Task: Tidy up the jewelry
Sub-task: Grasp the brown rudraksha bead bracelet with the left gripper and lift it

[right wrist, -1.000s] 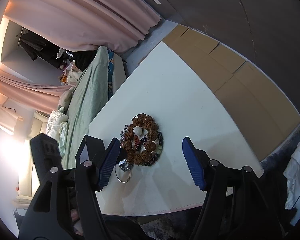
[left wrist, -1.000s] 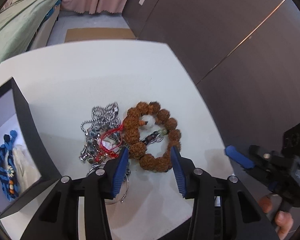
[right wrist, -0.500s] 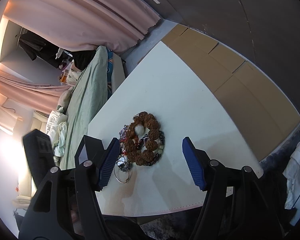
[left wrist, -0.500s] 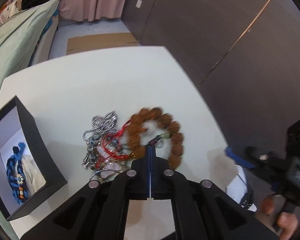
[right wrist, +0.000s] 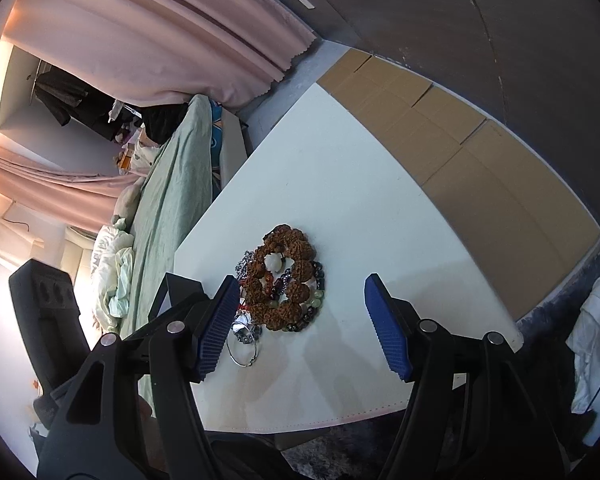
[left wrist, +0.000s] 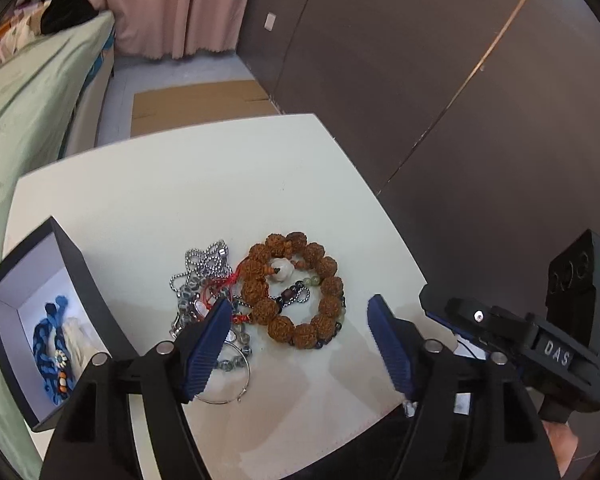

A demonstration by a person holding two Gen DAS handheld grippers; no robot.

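A pile of jewelry lies on the white table (left wrist: pixel 148 204): a brown bead bracelet (left wrist: pixel 324 284) with a white bead, a silver ball chain (left wrist: pixel 204 264), a red cord (left wrist: pixel 224 286), a thin silver ring bangle (left wrist: pixel 236 380). My left gripper (left wrist: pixel 300 344) is open and empty above the table's near side, just short of the pile. A black box (left wrist: pixel 76 276) at left holds a blue braided bracelet (left wrist: pixel 48 344). My right gripper (right wrist: pixel 300 328) is open and empty, hovering over the brown bracelet (right wrist: pixel 296 280); it also shows in the left wrist view (left wrist: pixel 500 332).
A bed with green cover (left wrist: pixel 24 112) stands left of the table. Cardboard (right wrist: pixel 480 168) lies on the floor beyond the table. Dark wall panels (left wrist: pixel 420 60) are to the right. Pink curtains (right wrist: pixel 160 32) hang behind.
My left gripper shut half a second ago, then opened wide and pulled back; it holds nothing. The brown bracelet shifted slightly. The right gripper barely moved.
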